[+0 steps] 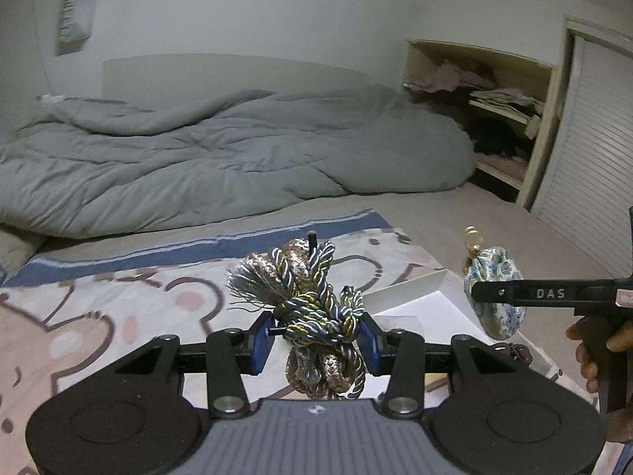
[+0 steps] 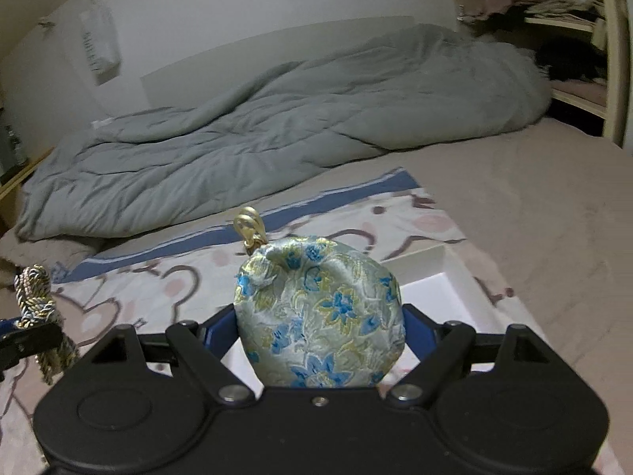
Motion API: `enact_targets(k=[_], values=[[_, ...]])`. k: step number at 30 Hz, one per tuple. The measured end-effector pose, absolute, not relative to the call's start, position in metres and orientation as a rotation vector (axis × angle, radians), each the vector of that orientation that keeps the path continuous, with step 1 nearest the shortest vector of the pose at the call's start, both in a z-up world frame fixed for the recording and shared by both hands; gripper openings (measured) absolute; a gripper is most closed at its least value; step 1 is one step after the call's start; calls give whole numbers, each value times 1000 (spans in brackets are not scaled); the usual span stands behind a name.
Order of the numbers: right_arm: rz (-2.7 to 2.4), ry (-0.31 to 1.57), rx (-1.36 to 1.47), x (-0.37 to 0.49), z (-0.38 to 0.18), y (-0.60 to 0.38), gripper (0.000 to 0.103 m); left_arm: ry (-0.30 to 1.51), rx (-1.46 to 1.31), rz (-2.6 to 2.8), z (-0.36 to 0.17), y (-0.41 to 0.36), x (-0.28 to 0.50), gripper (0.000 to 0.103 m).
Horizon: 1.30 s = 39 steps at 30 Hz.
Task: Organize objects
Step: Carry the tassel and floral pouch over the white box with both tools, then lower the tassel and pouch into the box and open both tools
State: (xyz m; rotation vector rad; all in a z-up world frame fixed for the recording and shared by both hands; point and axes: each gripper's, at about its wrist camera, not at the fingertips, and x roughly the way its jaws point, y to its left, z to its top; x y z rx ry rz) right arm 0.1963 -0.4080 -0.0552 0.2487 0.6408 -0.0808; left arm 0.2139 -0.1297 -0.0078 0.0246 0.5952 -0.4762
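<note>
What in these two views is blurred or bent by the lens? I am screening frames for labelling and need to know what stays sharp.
Left wrist view: the rope bundle in the left gripper is crisp; the far shelf is soft, and walls bow with fisheye. Right wrist view: the floral pouch in the right gripper is sharp, the grey duvet slightly smeared, light dim and flat.

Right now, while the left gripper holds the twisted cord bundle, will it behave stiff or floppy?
Probably floppy: the cord bundle sags below the left gripper. Likely light, being only braided cord with a frayed tassel. Loops might slip, since they hang loose.
</note>
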Motion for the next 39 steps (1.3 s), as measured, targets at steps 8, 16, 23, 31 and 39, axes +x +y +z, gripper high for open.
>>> enact_targets(k=[8, 16, 23, 31, 39], values=[[-146, 685, 289, 212, -71, -439, 86, 630, 1, -535, -25, -168, 244, 46], [-187, 761, 226, 246, -95, -452, 86, 782, -96, -531, -71, -180, 278, 46], [-206, 812, 169, 270, -112, -458, 86, 842, -50, -516, -94, -189, 292, 47], [-233, 808, 178, 277, -120, -461, 102, 839, -33, -474, -98, -192, 296, 82], [-219, 812, 175, 271, -118, -459, 102, 841, -23, -472, -94, -190, 289, 82]])
